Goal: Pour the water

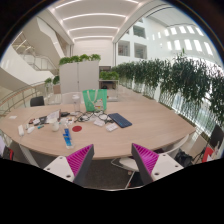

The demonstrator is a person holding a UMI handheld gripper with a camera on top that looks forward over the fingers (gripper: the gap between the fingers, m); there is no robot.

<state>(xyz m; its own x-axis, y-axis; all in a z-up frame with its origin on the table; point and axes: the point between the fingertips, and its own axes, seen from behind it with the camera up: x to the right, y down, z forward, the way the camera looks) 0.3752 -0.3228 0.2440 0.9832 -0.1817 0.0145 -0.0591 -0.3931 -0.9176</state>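
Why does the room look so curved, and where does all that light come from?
In the gripper view, a wide-angle lens bows the table and the plant row; ceiling light strips and windows light it evenly, without harsh shadows; the open gripper holds nothing.

My gripper (112, 163): fingers apart, nothing between them, held well back from the table (150, 128) | Right half of tabletop: bare wood, open passage | Left half: obstructed by clutter, a blue bottle (68, 137) nearest, a green item (95, 99) at far edge | Near edge: chairs (128, 165) stand below | Far right: row of plants (170, 75).
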